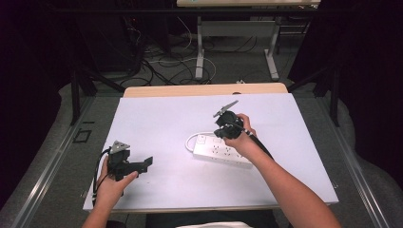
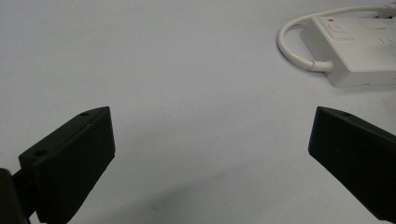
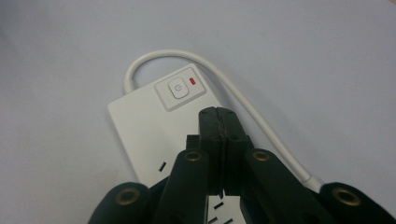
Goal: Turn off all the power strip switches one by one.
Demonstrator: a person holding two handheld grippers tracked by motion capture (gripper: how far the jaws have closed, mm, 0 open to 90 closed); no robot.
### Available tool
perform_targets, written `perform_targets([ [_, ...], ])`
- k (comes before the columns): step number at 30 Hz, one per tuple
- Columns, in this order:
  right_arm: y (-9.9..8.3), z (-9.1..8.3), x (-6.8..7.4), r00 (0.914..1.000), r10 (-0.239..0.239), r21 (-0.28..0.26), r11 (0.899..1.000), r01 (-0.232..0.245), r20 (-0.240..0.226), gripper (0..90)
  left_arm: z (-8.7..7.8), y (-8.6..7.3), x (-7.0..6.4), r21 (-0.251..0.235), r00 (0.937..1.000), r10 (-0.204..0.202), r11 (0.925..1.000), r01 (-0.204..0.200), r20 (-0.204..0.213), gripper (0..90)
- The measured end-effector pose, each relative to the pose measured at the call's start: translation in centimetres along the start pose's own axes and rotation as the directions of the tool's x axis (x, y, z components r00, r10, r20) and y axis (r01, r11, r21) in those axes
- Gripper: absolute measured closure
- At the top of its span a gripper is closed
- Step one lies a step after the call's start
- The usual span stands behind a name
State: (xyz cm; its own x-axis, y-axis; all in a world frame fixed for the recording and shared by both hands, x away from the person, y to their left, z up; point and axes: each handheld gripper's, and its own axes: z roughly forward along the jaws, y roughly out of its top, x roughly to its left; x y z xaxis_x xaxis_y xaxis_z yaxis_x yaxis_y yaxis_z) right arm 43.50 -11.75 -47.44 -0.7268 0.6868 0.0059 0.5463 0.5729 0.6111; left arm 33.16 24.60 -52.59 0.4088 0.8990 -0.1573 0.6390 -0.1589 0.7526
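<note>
Left gripper: held low near the table's front left edge, jaws spread wide with nothing between them, pointing across the bare white table top toward the strip.

White power strip: lies flat right of centre on the table, well apart from the left gripper. Its white cable leaves the switch end and loops back along one side. The push switch sits at that end, with a red indicator just beside it.

Right gripper: jaws pressed together, nothing held, tips poised over the strip's top face just short of the switch. Contact with the casing cannot be told.

Handling, as judged: rigid plastic casing, light, smooth, likely to slide on the sheet if pushed sideways. The cable is bendy and would tug the body. Best hold is across the narrow width of the body; the switch wants a straight downward press, possibly with the strip steadied.
</note>
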Motion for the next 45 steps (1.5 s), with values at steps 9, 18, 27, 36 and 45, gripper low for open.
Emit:
perform_targets([
  [9, 0.9, 1.0, 0.0, 0.9993, -0.030, 0.017, 0.999, 0.030, -0.022, 90.0, -0.1, 0.0, 0.1, -0.006, 0.9999, -0.010, 0.9999, 0.010, 0.005, 0.5],
  [18, 1.5, 2.2, 0.2, 0.9993, -0.028, 0.060, 0.998, 0.030, -0.025, 90.0, 0.1, -0.2, 0.1, -0.026, 0.9999, -0.016, 0.9995, 0.016, 0.001, 0.5],
  [27, 2.3, 3.2, -0.3, 0.9996, -0.023, 0.084, 0.996, 0.025, -0.016, 90.0, -0.1, -0.1, 0.1, -0.023, 0.9997, -0.022, 0.9995, 0.023, 0.005, 0.5],
  [36, 2.7, 4.2, -0.1, 0.9987, -0.043, 0.105, 0.993, 0.046, -0.028, 90.0, -0.3, -0.1, 0.3, -0.028, 0.9996, -0.027, 0.9992, 0.027, 0.003, 0.5],
  [45, 2.9, 5.9, 0.1, 0.9987, -0.017, 0.137, 0.990, 0.024, -0.049, 90.0, -0.3, -0.2, 0.4, -0.033, 0.9994, -0.036, 0.9988, 0.036, 0.004, 0.5],
])
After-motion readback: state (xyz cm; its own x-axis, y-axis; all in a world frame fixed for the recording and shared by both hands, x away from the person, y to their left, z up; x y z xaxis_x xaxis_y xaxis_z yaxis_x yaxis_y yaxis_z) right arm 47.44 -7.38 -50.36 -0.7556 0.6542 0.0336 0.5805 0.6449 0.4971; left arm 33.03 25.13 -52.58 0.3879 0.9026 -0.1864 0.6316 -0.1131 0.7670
